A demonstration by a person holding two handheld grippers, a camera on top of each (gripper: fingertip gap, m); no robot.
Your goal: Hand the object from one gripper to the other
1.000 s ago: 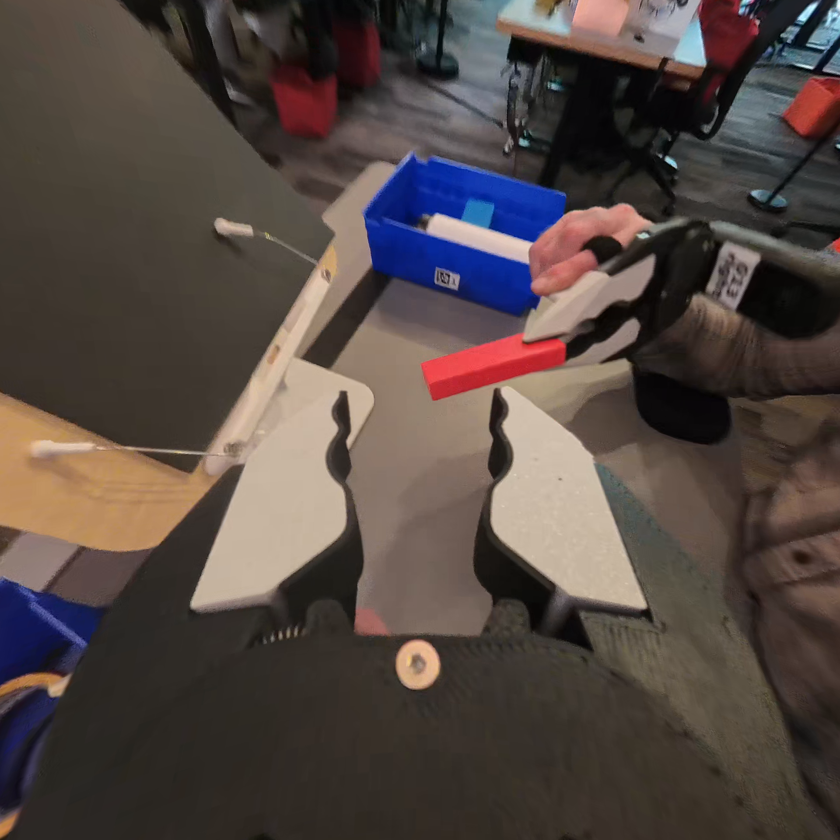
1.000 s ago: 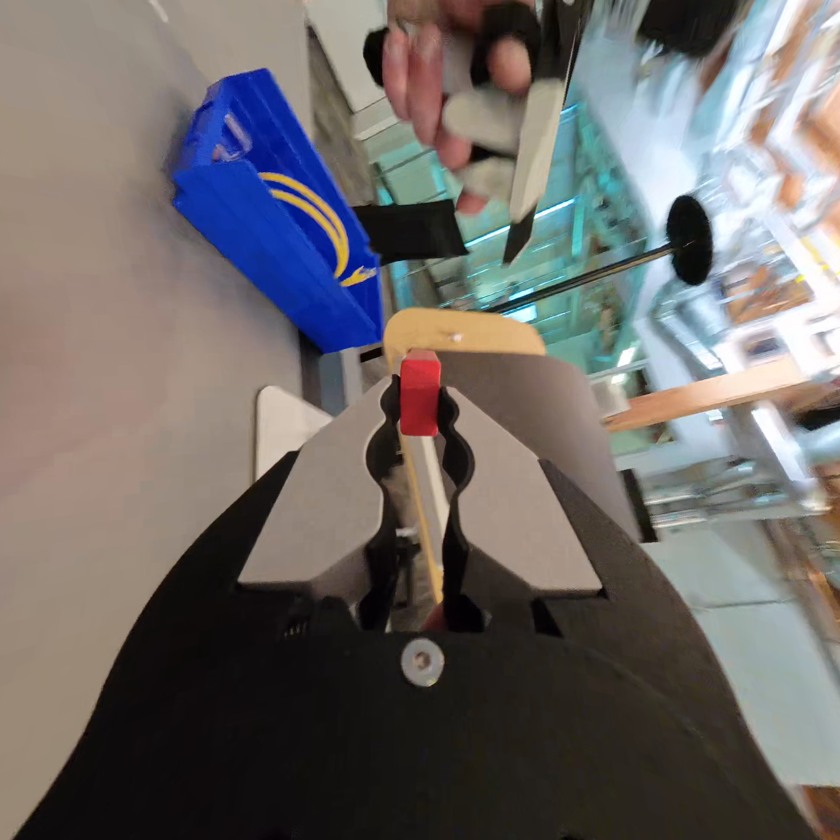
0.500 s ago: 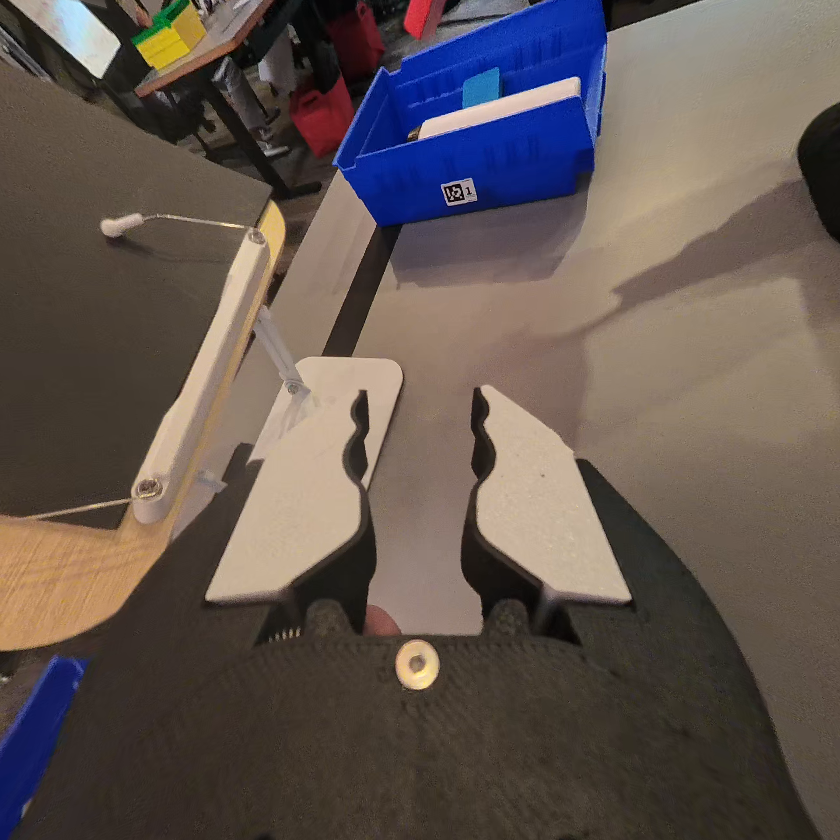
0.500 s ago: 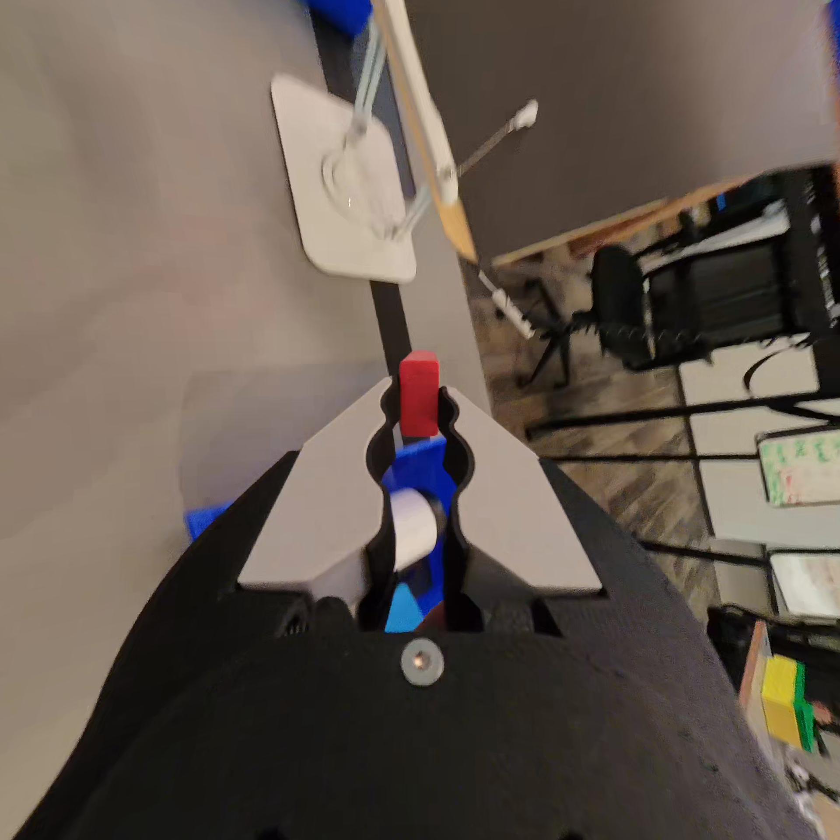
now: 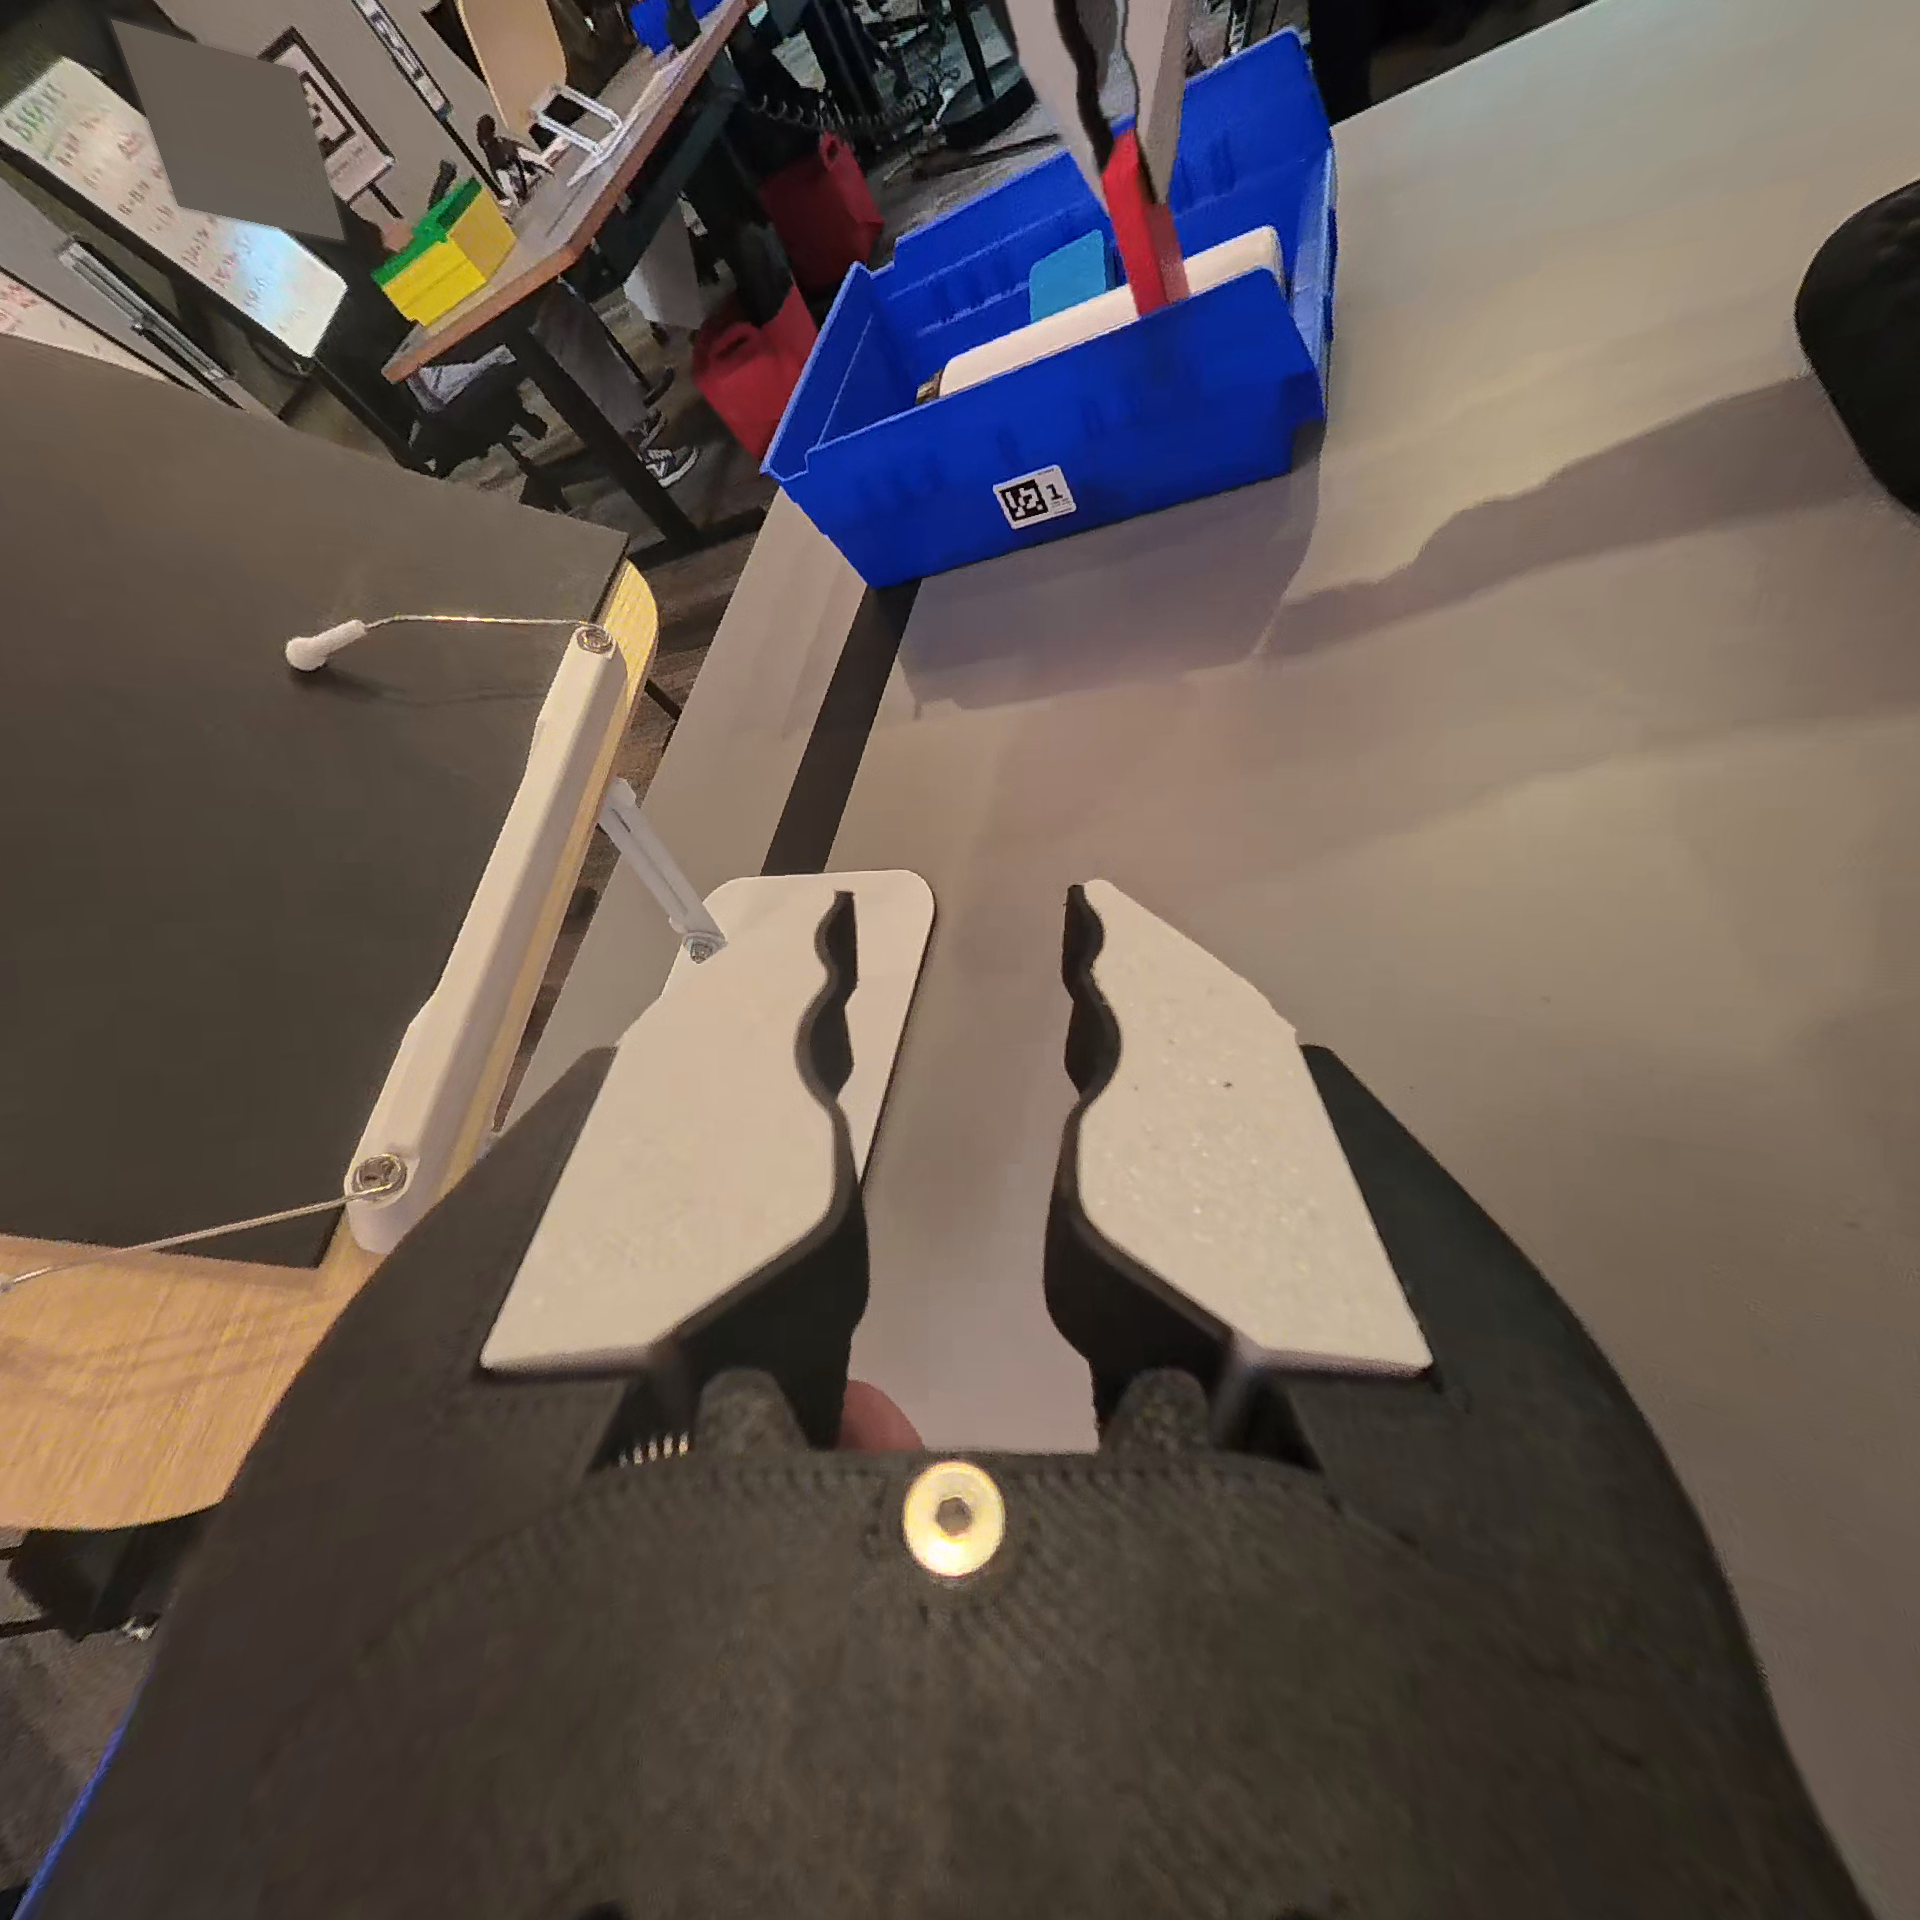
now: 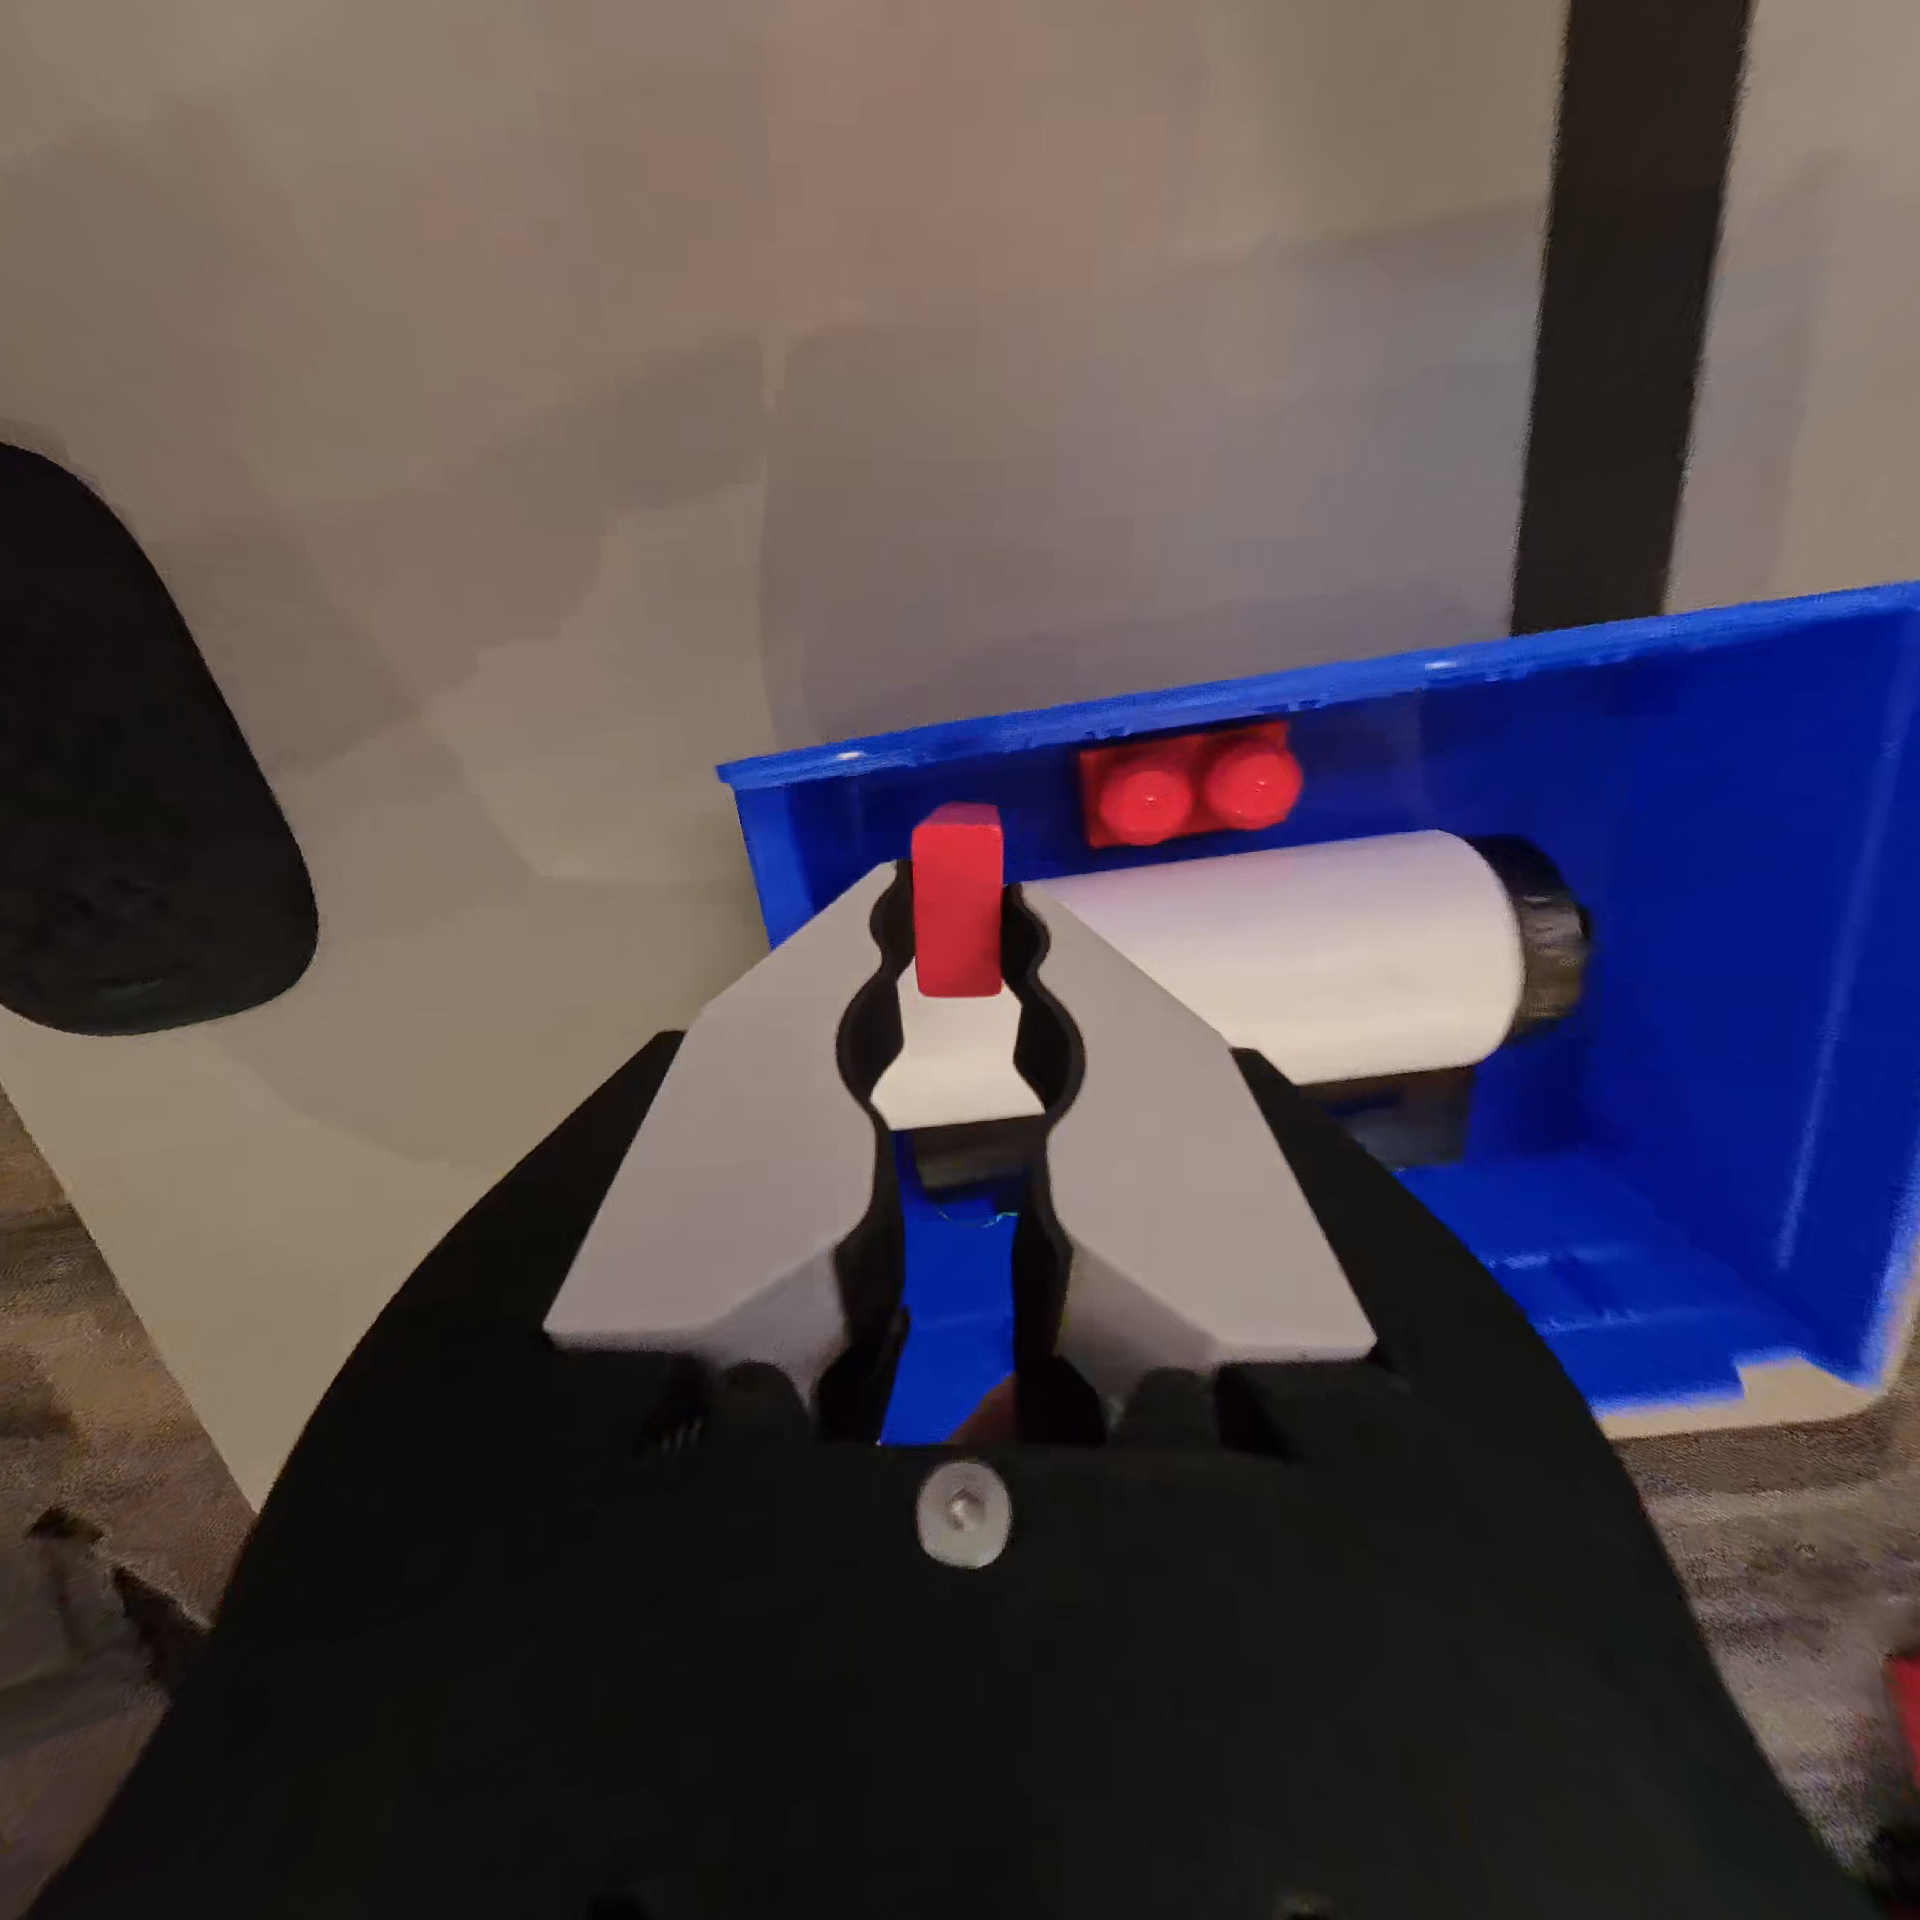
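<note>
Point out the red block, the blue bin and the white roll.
red block [image 6: 956, 909], right wrist view, near end face.
blue bin [image 5: 1039, 436], left wrist view, front wall.
white roll [image 6: 1299, 956], right wrist view, curved side.

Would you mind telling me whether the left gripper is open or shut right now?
Open. The left gripper has its two grey fingers spread apart, with bare grey table showing between them and nothing held.

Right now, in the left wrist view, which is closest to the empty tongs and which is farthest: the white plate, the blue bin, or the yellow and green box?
1. White plate, just under the left tongs.
2. Blue bin, ahead on the table.
3. Yellow and green box, far left on another desk.
</note>
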